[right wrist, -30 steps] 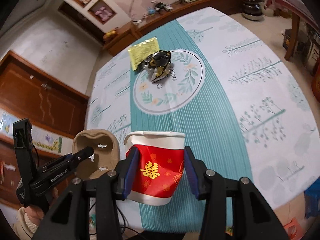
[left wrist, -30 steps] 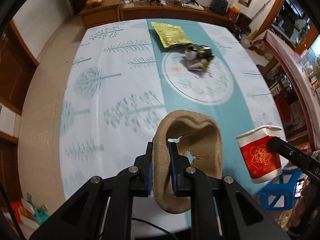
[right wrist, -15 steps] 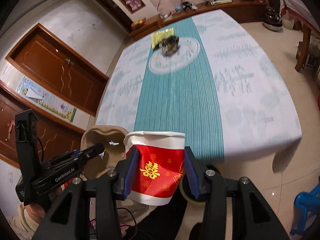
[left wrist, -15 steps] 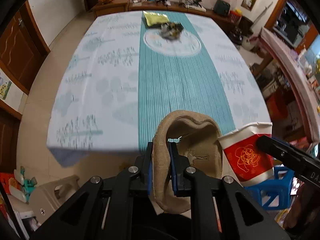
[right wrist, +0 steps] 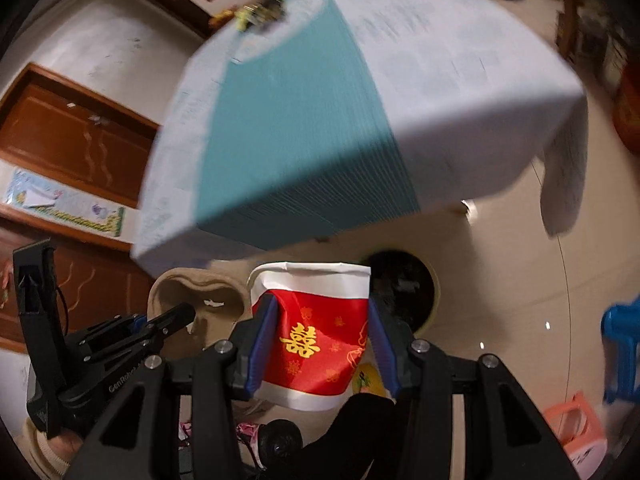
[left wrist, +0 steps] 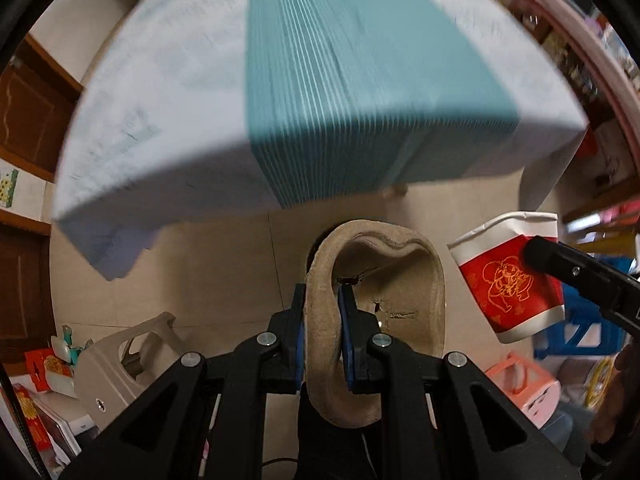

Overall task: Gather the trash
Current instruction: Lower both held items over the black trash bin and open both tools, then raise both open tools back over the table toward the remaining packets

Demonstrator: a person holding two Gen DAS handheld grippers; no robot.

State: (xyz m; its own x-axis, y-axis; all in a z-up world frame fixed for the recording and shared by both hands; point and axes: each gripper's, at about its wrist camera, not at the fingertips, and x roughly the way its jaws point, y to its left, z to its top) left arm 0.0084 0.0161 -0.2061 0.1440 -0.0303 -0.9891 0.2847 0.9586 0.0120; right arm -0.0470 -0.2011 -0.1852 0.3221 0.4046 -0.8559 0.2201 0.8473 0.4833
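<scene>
Teal-and-white cloth covers the surface [left wrist: 320,80], which fills the upper half of both views. Below its edge, at the centre of the right wrist view, a dark round bin [right wrist: 404,292] stands on the beige floor. The right claw [right wrist: 320,344] pinches a red-and-white paper cup [right wrist: 316,336] in front of it. The left claw [left wrist: 322,340] is pressed onto the rim of a brown pulp tray [left wrist: 380,280], lower centre.

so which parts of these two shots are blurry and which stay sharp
Left wrist view: the tablecloth is streaked with motion blur, while the left gripper and the pulp tray it pinches stay crisp. Right wrist view: the table and the wrappers are smeared, while the right gripper and the paper cup it holds are sharp; the fisheye lens bends both pictures at the edges.
</scene>
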